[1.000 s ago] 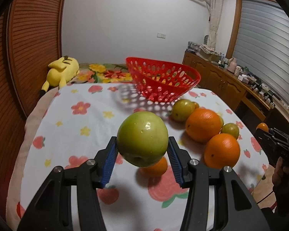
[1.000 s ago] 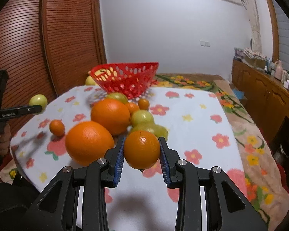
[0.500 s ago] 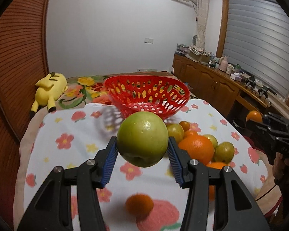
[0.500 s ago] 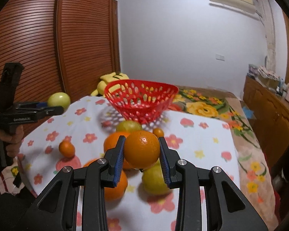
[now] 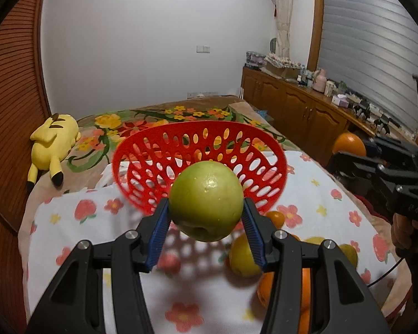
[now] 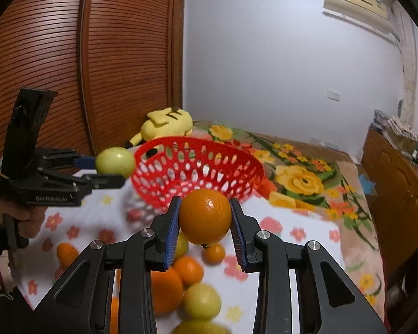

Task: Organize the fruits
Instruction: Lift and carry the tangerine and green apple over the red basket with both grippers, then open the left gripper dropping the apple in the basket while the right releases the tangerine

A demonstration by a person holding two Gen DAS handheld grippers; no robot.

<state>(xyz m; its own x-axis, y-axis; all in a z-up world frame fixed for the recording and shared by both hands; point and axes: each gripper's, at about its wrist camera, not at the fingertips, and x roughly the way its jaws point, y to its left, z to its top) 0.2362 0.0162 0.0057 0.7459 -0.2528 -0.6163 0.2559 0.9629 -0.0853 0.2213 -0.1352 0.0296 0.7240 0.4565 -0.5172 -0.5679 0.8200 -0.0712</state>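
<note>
Plush toy (image 5: 51,144): yellow, lying at 9 o'clock on the floral bedding behind the surface; no part in the task.
Left gripper (image 5: 206,217): clamped on a green apple (image 5: 206,200), pads pressing its sides at 3 and 9 o'clock, so the fruit hangs clear of the cloth; carried high, likely to clear the basket wall.
Green apple, seen from the right wrist (image 6: 114,162): at 9 o'clock of the basket, just outside the rim, level with its top edge.
Red basket (image 5: 125,153): perforated, tilted toward the viewer, standing at 12 o'clock beyond both held fruits; nothing visible inside; the likely drop point for the fruit.
Surface (image 5: 78,233): covered with a white flower-print cloth, bearing the basket and the loose fruit.
Loose fruit (image 6: 200,302): oranges and greenish pieces bunched at 6 o'clock under the right gripper, touching one another; several still to be gathered, by the look of it.
Small orange (image 6: 67,253): alone at 8 o'clock, apart from the bunch.
Right gripper (image 6: 204,217): narrow, closed on an orange (image 6: 205,215), gripped at its widest part for a steady hold; held above the bunch, near side of the basket.
Stage, as a judgement: both fruits lifted and nearing the basket; release not yet made.
Risk, as a judgement: tilted basket may tip or shed round fruit if dropped onto its low wall.
</note>
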